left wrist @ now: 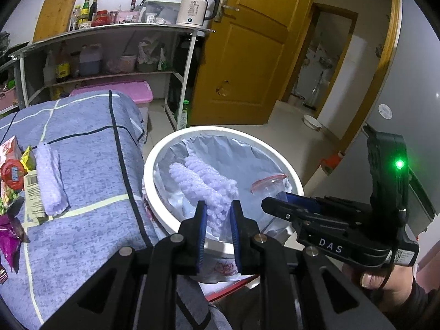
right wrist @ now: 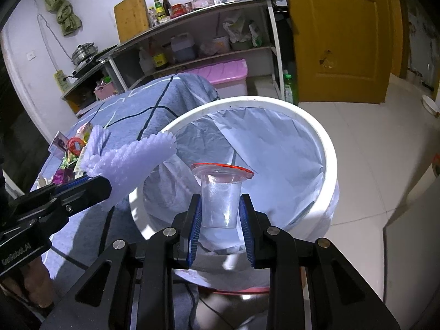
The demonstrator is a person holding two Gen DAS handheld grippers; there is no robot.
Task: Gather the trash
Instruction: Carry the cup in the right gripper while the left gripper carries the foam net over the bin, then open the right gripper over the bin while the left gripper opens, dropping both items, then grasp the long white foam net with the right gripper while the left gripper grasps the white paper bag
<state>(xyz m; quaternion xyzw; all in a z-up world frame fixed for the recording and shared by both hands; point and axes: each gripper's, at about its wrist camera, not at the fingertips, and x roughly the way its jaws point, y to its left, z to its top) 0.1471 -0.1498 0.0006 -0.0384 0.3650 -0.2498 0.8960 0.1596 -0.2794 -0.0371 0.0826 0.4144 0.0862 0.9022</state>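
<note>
A white round trash bin [left wrist: 288, 165] lined with a pale bag stands beside the blue-covered table; it also shows in the right wrist view [right wrist: 328, 148]. My left gripper [left wrist: 218, 211] is shut on a white foam net sleeve [left wrist: 203, 184] and holds it over the bin's opening; the sleeve also shows in the right wrist view [right wrist: 132, 159]. My right gripper [right wrist: 220, 209] is shut on a clear plastic cup with a red-rimmed lid [right wrist: 220, 192], held over the bin; the cup also shows in the left wrist view [left wrist: 271, 185].
On the blue checked cloth [left wrist: 90, 148] lie a second foam sleeve [left wrist: 51, 178] and several snack wrappers [left wrist: 12, 170] at the left. A metal shelf [left wrist: 110, 55] with bottles, a pink storage box [left wrist: 123, 90] and a yellow door [left wrist: 247, 55] stand behind.
</note>
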